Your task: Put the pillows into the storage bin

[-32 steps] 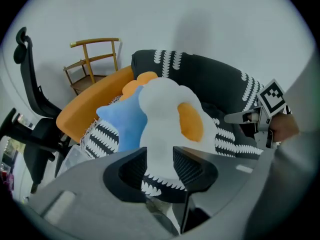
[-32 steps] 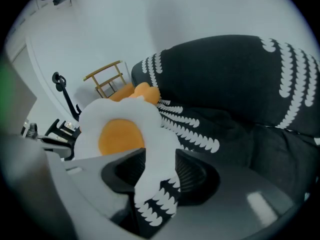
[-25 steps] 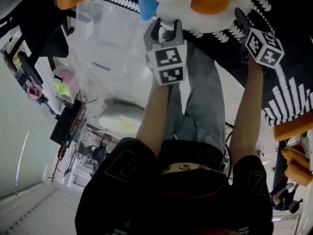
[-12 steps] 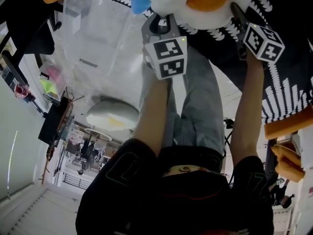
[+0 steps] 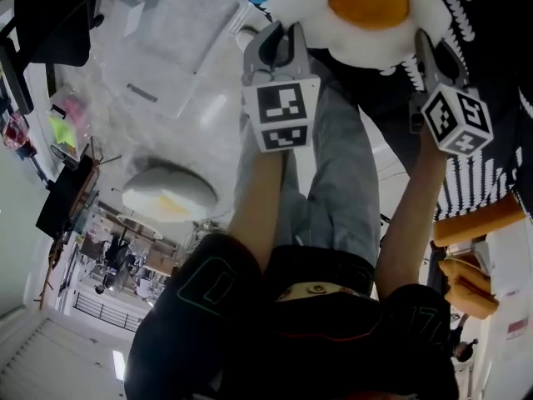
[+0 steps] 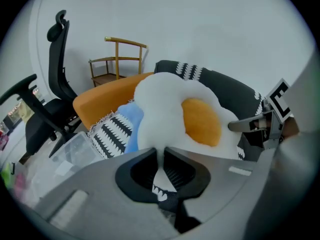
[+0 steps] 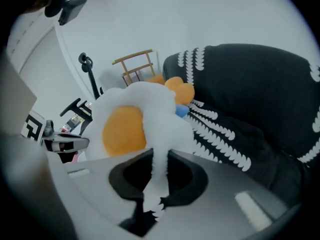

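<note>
- Fried-egg pillow (image 5: 366,11), white with an orange yolk, is stretched between the two grippers in front of the person. It lies against the black patterned cover (image 7: 250,99) of a seat.
- The left gripper (image 6: 162,159) is closing its jaws on the pillow's white rim, and a fold of plush is pinched between the pads.
- The right gripper (image 7: 159,166) is doing the same at the opposite edge. Its jaws are closing with a strip of white rim squeezed thin between them.
- The step in hand looks like the pick-up: both grips are just being made, and this pillow is not yet in the bin.
- Just past the egg pillow lies a blue and black-and-white pillow (image 6: 117,129). Orange pillows (image 5: 475,223) lie off to the person's right.
- The storage bin (image 5: 166,23), clear plastic, stands on the floor to the person's left, beside the seat. Whether anything lies in it is hard to tell.
- The next move probably calls for lifting with both hands together, keeping both pinches firm. The pillow then has to swing left over the bin's open top and come down into it before either side is let go. The soft rim could slip from a loose grip.
- Farthest off, a black office chair (image 6: 57,84) and a wooden chair (image 6: 117,59) stand by the wall.
</note>
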Demonstrator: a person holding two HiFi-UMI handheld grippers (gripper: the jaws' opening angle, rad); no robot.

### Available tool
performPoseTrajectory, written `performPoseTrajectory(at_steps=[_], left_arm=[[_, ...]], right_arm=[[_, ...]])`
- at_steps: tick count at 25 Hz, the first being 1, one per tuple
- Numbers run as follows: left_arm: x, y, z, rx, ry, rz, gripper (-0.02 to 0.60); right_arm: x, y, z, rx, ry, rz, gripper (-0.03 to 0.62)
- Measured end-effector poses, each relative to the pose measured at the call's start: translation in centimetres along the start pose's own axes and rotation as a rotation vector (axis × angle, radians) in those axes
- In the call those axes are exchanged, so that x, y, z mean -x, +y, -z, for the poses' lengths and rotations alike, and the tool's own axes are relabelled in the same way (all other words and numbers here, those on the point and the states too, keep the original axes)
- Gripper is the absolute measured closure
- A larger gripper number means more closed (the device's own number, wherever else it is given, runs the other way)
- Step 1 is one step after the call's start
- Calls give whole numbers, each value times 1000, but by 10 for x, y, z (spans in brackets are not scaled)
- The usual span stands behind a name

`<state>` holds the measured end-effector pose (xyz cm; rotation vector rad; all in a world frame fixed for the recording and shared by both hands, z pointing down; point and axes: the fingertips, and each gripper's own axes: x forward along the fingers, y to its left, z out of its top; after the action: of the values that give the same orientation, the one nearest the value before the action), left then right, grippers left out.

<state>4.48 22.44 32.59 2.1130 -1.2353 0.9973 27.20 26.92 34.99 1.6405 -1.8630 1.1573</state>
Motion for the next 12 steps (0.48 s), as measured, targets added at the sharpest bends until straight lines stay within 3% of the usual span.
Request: performPoseTrajectory(at_steps=[7, 12], left_arm=[[31, 81, 8, 104, -56, -66, 543], [60, 159, 28, 198, -65, -146, 543]], right_arm=[[-11, 88, -30, 133, -11, -40, 539], [-43, 172, -42, 228, 24, -126, 539]])
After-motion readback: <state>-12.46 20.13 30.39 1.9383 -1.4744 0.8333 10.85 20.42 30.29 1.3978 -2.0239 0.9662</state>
